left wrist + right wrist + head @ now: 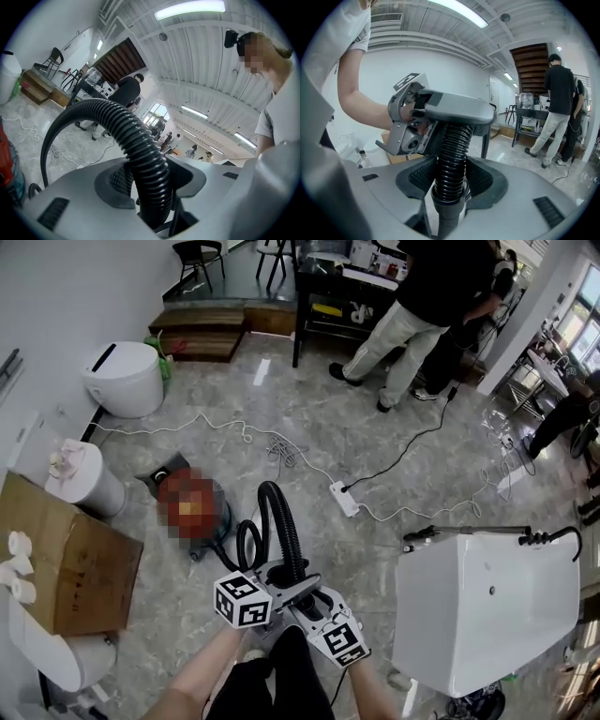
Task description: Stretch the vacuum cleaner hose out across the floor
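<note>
Head view alone shows vacuum canister, left gripper, right gripper each clamped on hose

No legible text or labels.

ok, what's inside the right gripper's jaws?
The black ribbed hose, pinched by the right gripper just above its smooth cuff. The left gripper clamps the same hose further along. Anything below the cuff is covered by the gripper's body.
</note>
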{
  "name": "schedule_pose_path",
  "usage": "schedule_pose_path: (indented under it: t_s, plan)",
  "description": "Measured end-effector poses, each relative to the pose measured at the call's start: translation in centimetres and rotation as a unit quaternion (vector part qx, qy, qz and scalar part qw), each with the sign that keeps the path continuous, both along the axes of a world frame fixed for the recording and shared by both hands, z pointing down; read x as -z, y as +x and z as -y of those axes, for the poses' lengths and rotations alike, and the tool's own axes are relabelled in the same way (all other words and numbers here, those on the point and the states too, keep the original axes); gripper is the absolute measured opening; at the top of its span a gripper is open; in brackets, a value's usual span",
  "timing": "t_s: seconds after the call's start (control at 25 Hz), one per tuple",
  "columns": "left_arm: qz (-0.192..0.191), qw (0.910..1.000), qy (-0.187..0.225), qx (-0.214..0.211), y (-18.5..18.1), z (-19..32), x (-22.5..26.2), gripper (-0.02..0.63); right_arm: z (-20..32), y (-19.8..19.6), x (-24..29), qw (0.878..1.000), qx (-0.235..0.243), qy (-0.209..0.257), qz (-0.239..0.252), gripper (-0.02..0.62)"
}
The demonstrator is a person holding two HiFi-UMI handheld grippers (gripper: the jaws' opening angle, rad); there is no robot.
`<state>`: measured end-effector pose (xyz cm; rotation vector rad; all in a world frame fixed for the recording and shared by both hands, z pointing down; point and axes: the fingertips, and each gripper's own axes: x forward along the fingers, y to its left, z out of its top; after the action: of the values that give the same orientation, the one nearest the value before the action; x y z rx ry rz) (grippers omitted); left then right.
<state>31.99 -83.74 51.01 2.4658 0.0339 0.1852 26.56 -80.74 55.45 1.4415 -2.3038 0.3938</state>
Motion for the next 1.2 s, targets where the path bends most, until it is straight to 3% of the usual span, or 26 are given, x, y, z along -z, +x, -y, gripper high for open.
schedule_pose_path:
  t_s: [0.76,1.0,1.2]
  plan:
    - [-0.052,0.9984,0.016,0.011,-6.9,-5.9,8.3,0.192,-5.9,-6.6,8.0,0.999,0.006,0.043,-0.015,0.192]
    - [-0.047,0.9987,0.018,0.007,-9.9,-7.7,8.9,0.193,-7.7,-9.9,8.7,0.999,0.005,0.043,0.005,0.195]
    - [-0.057,0.9983,0.013,0.010,-11.4,-8.5,9.4,0.193,-8.6,-11.2,9.2,0.999,0.019,0.040,-0.013,0.196]
